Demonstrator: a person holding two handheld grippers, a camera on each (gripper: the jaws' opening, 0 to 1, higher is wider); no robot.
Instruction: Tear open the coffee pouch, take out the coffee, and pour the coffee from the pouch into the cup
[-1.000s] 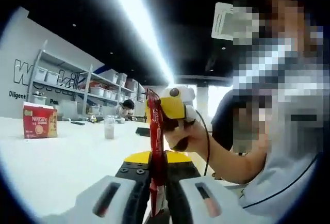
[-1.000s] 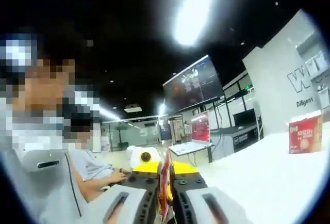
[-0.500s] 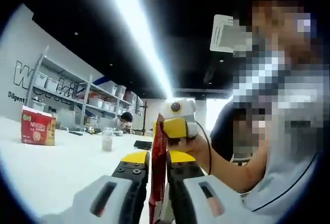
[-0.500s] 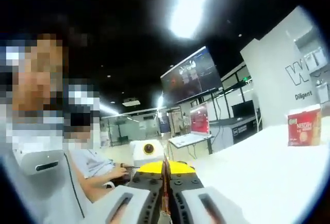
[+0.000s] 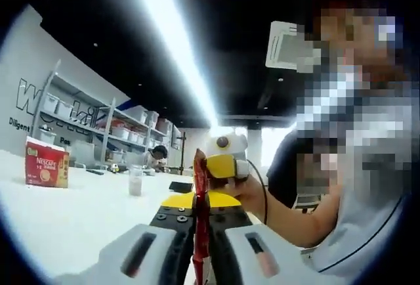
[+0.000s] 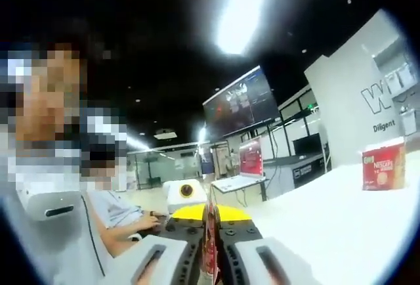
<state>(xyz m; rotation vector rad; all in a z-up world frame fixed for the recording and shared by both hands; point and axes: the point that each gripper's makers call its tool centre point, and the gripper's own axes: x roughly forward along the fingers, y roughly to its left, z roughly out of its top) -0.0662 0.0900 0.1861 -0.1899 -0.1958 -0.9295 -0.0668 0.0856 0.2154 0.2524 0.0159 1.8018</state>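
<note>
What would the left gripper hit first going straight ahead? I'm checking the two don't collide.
Probably the right gripper, which sits directly beyond the coffee pouch clamped in the left gripper; depth between them is unclear.

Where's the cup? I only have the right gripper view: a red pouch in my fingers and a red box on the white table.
Observer: In the left gripper view, a small clear cup stands upright on the white table, to the right of the red cardboard box in that view.
Operator: Does the left gripper have the pouch too?
Observer: Yes. The left gripper is shut on the thin red coffee pouch, which stands edge-on.
</note>
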